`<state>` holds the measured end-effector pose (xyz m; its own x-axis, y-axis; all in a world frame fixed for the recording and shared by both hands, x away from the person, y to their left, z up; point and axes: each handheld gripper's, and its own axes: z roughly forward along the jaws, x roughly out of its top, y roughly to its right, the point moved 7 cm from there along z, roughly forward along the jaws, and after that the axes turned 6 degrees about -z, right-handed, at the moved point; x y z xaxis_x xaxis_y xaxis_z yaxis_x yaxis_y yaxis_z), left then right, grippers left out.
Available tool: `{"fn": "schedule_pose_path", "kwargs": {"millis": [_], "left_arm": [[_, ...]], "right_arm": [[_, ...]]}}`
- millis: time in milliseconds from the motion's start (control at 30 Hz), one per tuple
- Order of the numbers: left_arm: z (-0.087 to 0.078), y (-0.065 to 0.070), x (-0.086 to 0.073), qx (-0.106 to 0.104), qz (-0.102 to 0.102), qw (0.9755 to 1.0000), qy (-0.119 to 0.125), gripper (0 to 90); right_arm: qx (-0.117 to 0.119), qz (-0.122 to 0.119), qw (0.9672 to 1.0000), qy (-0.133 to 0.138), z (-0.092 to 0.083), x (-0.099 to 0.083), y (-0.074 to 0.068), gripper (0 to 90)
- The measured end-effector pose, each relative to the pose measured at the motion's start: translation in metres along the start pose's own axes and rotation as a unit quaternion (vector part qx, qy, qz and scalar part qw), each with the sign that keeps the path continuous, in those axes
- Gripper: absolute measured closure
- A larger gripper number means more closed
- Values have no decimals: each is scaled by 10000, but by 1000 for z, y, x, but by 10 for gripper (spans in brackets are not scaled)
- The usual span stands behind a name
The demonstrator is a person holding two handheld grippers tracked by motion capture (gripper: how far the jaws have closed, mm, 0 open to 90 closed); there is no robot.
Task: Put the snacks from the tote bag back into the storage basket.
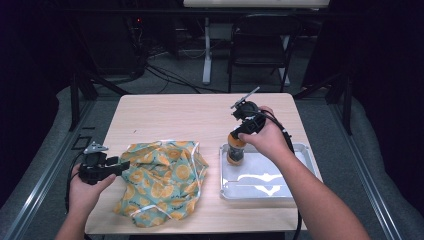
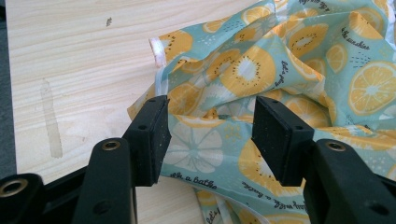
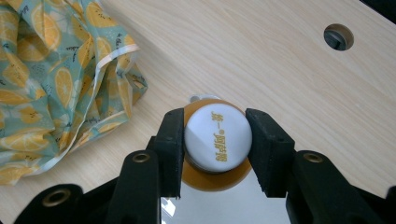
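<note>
Gripping bottle (image 3: 217, 140) cap, right gripper (image 3: 215, 148) (over tray (image 1: 260, 192))

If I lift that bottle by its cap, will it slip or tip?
The bottle looks tall and narrow, so it could tip if nudged. Its white cap looks smooth and round between the right gripper pads, so it might twist or slip. It stands at the tray corner.

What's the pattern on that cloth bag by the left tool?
Teal cloth bag printed with orange and kiwi slices, clearest in the left gripper view.

Fruit-print cloth (image 2: 261, 79): cursive "a batke", perhaps. White bottle cap (image 3: 218, 136): gold characters, not legible.
</note>
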<state>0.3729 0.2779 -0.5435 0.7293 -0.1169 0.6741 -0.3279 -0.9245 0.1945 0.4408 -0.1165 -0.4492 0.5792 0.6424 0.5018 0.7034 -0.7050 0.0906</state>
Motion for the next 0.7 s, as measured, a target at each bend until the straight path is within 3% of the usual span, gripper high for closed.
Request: {"fn": "schedule_pose_path", "kwargs": {"millis": [433,700], "left_arm": [[0,0,0,-2,8,10000,1,463],[-1,-1,0,12,-4,10000,25,464]], "right_arm": [[22,70,10000,2,16,2,0,587],[20,-4,10000,-59,21,3,0,587]]}}
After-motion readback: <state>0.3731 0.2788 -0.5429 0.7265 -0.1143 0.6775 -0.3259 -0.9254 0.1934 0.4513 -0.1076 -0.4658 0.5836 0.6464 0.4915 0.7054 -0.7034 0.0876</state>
